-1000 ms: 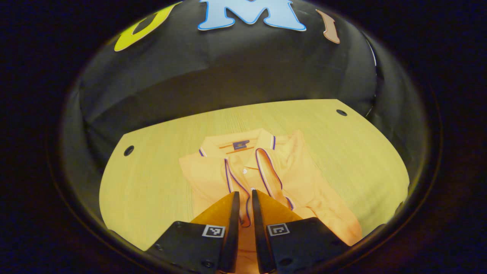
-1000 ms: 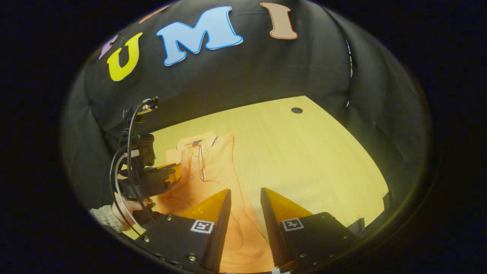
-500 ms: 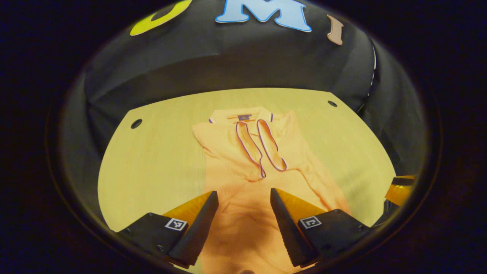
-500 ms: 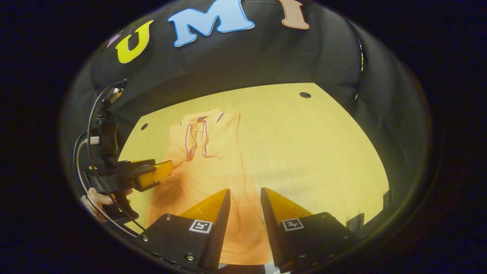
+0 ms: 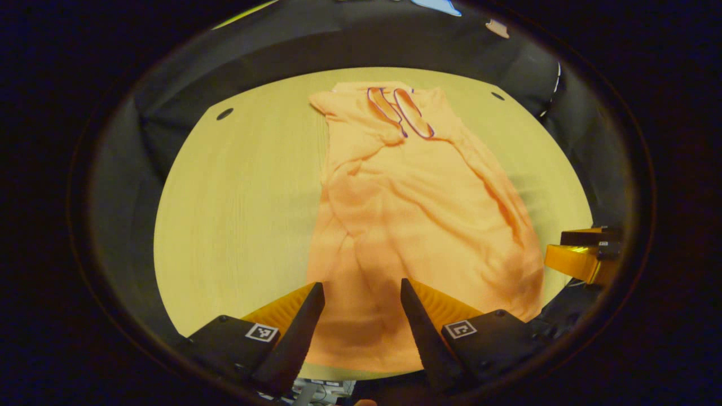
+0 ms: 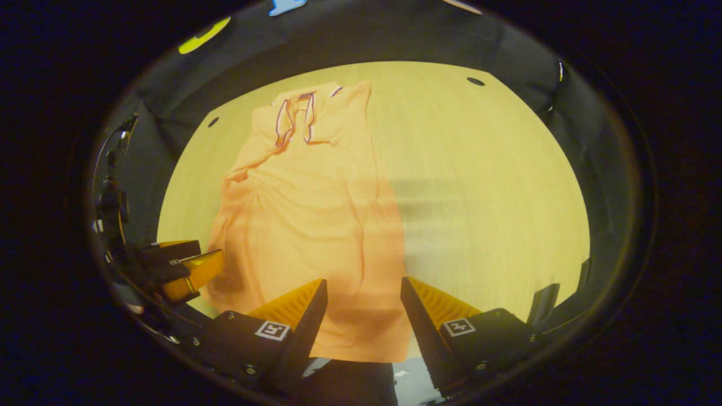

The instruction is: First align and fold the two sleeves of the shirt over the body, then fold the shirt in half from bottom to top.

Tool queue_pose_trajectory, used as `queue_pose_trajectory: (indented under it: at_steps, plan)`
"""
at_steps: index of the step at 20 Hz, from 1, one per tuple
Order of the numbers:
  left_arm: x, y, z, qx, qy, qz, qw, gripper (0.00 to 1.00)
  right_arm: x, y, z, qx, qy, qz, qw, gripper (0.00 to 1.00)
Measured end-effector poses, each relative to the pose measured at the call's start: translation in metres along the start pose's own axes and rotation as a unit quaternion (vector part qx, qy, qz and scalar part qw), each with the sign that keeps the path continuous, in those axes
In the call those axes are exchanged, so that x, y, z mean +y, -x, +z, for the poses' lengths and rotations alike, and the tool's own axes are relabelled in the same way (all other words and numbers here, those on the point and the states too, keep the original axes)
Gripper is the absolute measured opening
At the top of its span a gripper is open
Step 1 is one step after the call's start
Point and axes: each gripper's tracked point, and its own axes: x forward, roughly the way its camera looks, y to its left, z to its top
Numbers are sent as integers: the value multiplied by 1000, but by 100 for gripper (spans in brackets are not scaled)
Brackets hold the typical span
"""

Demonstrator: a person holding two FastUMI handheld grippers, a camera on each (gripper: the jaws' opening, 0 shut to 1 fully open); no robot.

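Lying flat on the table (image 5: 237,186), the shirt (image 5: 417,214) has both sleeves (image 5: 403,113) folded in (collar at the far end). Both tools, left tool (image 5: 361,293) and right tool (image 6: 364,290), hang released above the hem (image 6: 361,347); pinch each corner evenly, then carry upward together.

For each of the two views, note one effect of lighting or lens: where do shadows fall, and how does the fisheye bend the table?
Left gripper view: the fisheye bows the table edge into a curve; a soft shadow darkens the shirt near the left gripper. Right gripper view: a faint grey shadow band crosses the table beside the shirt, and the hem near the right gripper looks dimmer.
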Motion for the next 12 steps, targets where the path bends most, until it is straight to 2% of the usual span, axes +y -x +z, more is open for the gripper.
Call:
queue_pose_trajectory:
  at_steps: [6, 9, 12]
  plan:
    - [14, -1, -59, 75, 21, 22, 997, 92, 4, -18, -43, 78, 31, -13, 996, 83]
    - [17, -1, -74, 96, 32, 23, 995, 92, 1, -27, -54, 107, 49, -28, 993, 83]
    - [16, -3, -69, 100, 39, 21, 994, 86, -1, -33, -62, 124, 59, -38, 990, 83]
